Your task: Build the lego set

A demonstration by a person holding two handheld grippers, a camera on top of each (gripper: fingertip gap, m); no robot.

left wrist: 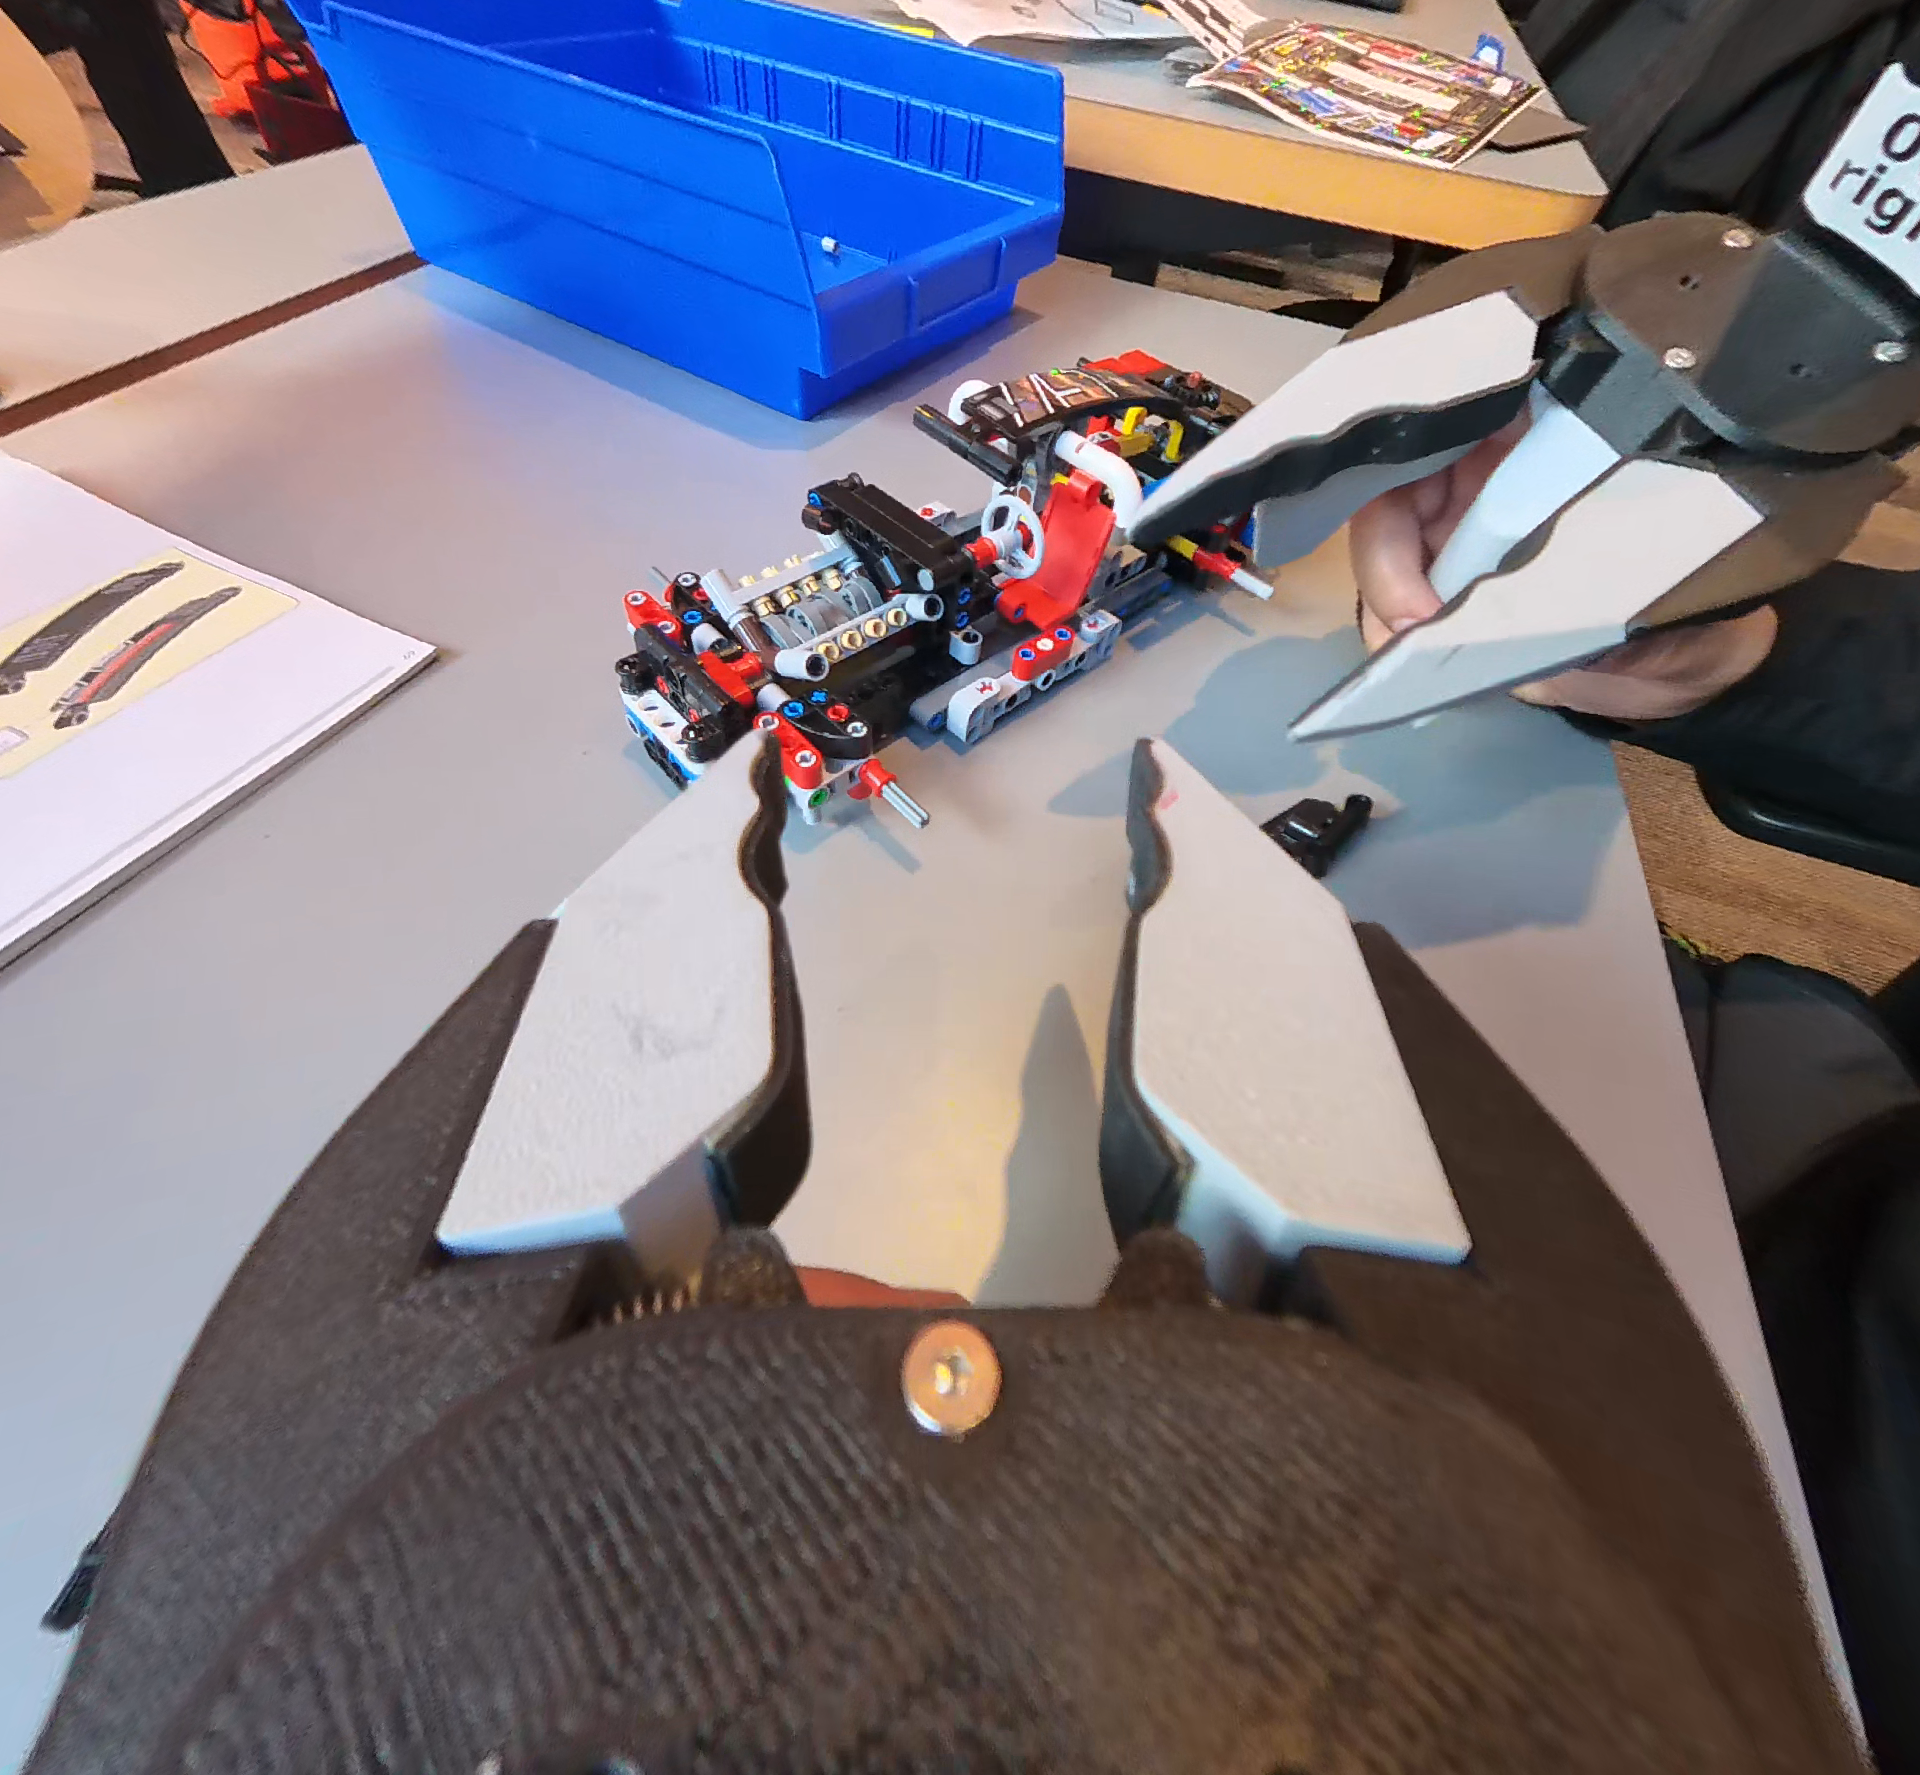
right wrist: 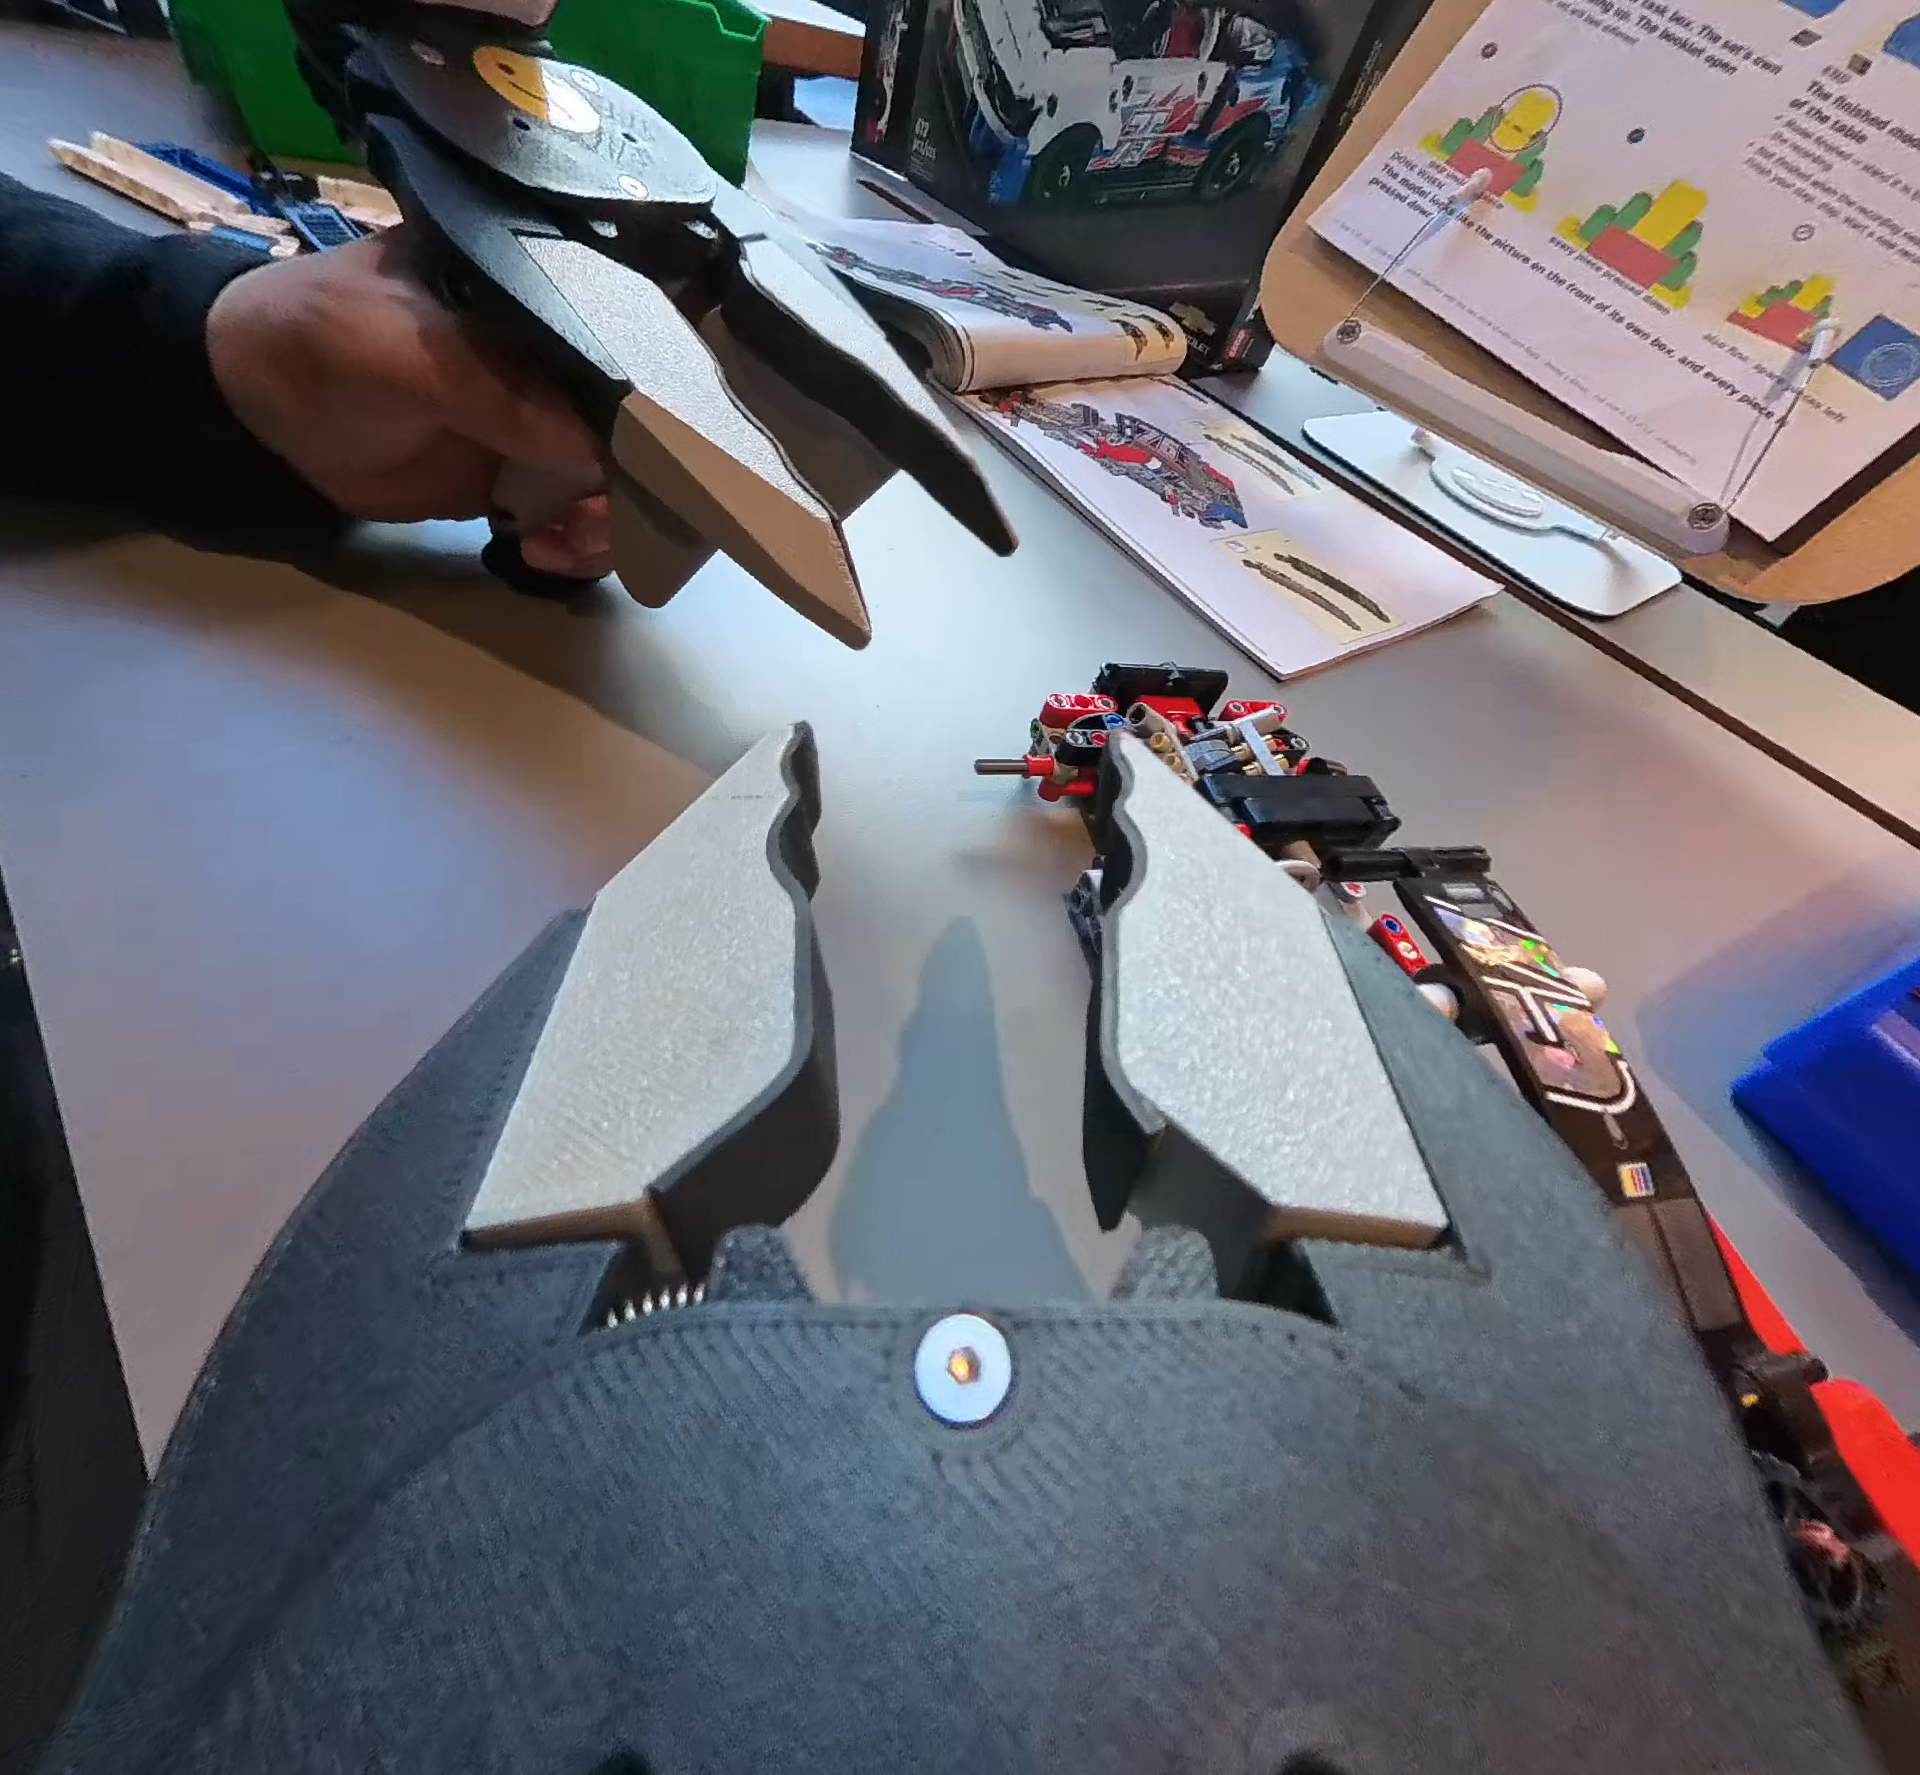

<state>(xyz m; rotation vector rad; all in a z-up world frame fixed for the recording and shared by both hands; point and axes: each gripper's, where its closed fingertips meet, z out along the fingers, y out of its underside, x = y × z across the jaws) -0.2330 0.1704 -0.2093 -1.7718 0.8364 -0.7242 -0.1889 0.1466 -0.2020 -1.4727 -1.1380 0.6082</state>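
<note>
Left wrist view: the left tongs (left wrist: 951, 754) fill the lower half of the frame, jaws spread and gripping nothing, their tips just short of the near end of the partly built lego car (left wrist: 904, 603). The car chassis lies on the grey tabletop (left wrist: 468, 499) at frame centre, with a red seat, a white steering wheel and bare axle pins showing. A small loose black piece (left wrist: 1317, 826) rests on the tabletop right of the left tongs' tips. The right tongs (left wrist: 1216, 634) enter from the right edge, held in a hand (left wrist: 1423, 572), jaws spread, the upper finger lying over the car's far end; contact cannot be judged. A blue bin (left wrist: 707, 177) stands behind the car in the upper centre, and an open instruction booklet (left wrist: 156, 676) lies at the left edge.

Right wrist view: the right tongs (right wrist: 956, 754) occupy the lower frame, spread and empty, with the lego car (right wrist: 1247, 790) beside and partly behind the right-hand finger. The left tongs (right wrist: 935, 593) hang above the tabletop (right wrist: 312, 790) at upper left, held in a hand (right wrist: 384, 416), jaws apart. The set's box (right wrist: 1122, 84) stands at upper centre, the booklet (right wrist: 1195, 489) lies open before it, and a stand with an illustrated sheet (right wrist: 1662, 167) occupies the upper right.
</note>
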